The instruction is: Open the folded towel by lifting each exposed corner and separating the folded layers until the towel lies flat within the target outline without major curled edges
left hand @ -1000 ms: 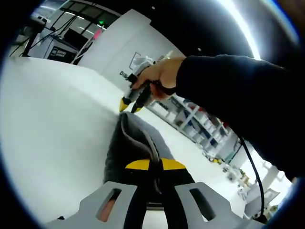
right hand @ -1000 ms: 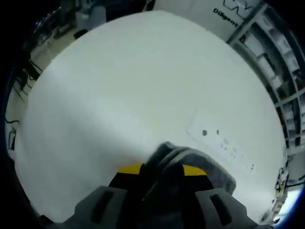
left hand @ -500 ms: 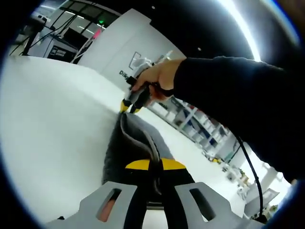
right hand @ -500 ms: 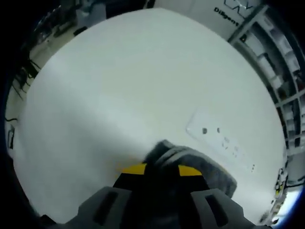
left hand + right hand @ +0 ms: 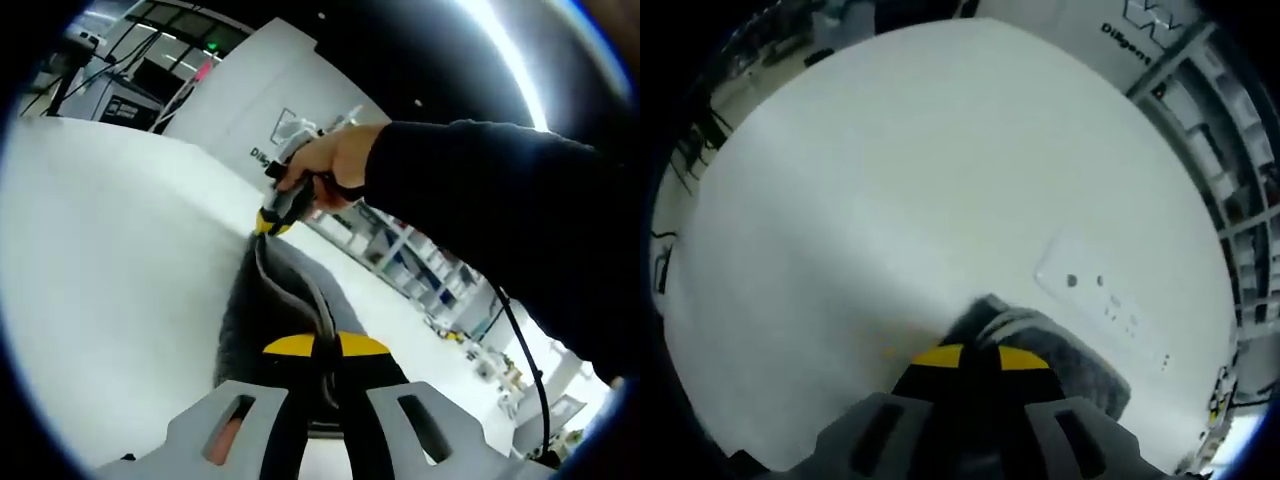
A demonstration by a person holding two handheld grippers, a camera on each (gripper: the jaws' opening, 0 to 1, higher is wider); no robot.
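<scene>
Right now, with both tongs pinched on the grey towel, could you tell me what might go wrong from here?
1. Both the left tongs and the right tongs grip bunched folds of the towel; several layers may be pinched together, so pulling might not separate them.
2. The towel is ridged up off the white table; released like this, it would probably settle creased or curled.

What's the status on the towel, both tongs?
Left tongs shut on grey towel. Right tongs shut on its far edge, a hand working them. Towel bunched, not flat on white table. Nothing in the way.
</scene>
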